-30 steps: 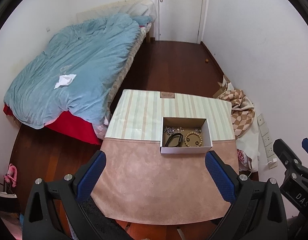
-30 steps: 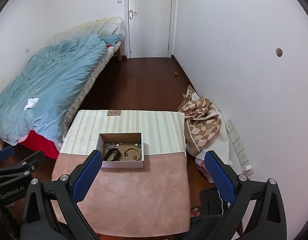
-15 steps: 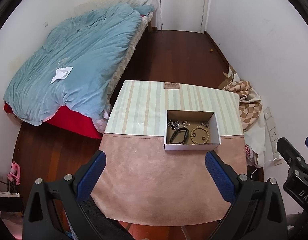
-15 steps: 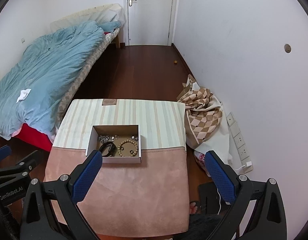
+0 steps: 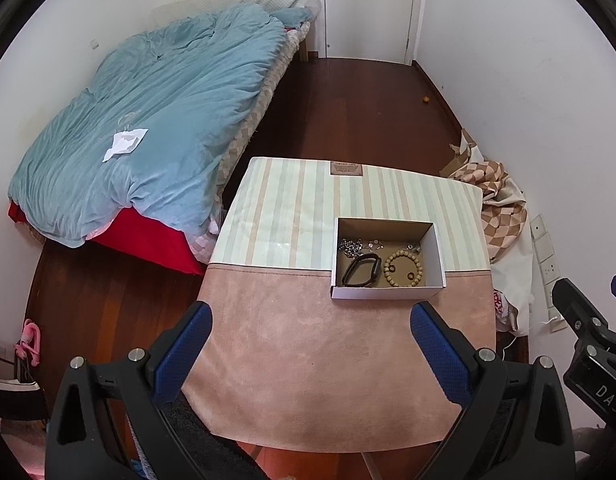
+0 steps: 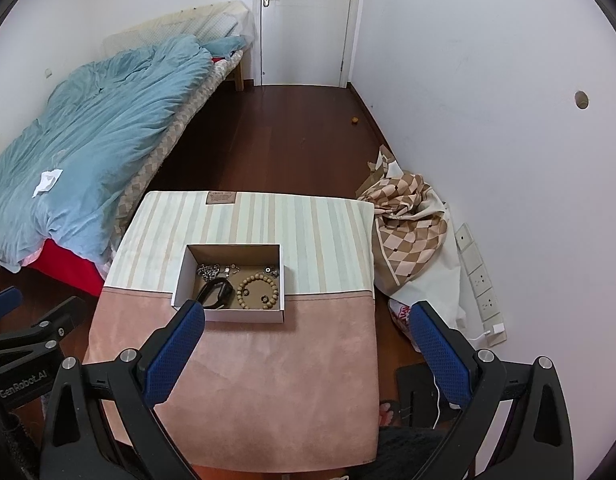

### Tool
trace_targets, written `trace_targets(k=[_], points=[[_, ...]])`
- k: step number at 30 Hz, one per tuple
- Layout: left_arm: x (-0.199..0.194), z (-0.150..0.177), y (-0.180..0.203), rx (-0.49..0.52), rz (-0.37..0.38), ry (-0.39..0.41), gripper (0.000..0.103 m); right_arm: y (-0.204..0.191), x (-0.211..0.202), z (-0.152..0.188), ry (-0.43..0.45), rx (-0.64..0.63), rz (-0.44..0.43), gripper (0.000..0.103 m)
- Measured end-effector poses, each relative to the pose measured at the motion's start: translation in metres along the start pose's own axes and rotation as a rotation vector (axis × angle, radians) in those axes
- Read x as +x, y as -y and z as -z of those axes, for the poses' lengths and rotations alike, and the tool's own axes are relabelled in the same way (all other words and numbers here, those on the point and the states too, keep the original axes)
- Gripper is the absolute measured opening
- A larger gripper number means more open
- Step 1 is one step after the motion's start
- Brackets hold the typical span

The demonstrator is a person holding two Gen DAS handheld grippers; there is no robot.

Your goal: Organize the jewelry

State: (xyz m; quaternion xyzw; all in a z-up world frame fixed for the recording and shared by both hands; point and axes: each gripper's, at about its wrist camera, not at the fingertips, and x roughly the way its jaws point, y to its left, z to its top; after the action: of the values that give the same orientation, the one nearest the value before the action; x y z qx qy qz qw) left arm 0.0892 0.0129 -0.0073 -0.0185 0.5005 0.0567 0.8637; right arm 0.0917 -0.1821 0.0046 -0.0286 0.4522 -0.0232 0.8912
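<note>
A small open cardboard box (image 5: 388, 292) stands on a table (image 5: 308, 360) covered in pink and striped cloth. It holds a wooden bead bracelet (image 5: 403, 268), a black band (image 5: 362, 270) and a silver chain (image 5: 350, 247). The box also shows in the right wrist view (image 6: 230, 314), with the bracelet (image 6: 258, 291) and band (image 6: 216, 293). My left gripper (image 5: 311, 344) is open and empty, above the table's near part. My right gripper (image 6: 308, 344) is open and empty, near the box's front.
A bed with a blue duvet (image 5: 148, 128) stands left of the table. A checked cloth heap (image 6: 408, 220) lies on the floor to the right, by wall sockets (image 6: 480, 280). A white door (image 6: 304, 20) is at the far end.
Both grippers have moved forward and down toward the table, so the box appears larger and nearer. Both stay open and empty. Nothing in the box has moved.
</note>
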Motion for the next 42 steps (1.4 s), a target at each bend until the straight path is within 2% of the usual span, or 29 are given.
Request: trace_targets(k=[42], points=[[0.003, 0.010, 0.002, 0.009, 0.006, -0.008, 0.101, 0.000, 0.001, 0.008, -0.014, 0.001, -0.018, 0.103]])
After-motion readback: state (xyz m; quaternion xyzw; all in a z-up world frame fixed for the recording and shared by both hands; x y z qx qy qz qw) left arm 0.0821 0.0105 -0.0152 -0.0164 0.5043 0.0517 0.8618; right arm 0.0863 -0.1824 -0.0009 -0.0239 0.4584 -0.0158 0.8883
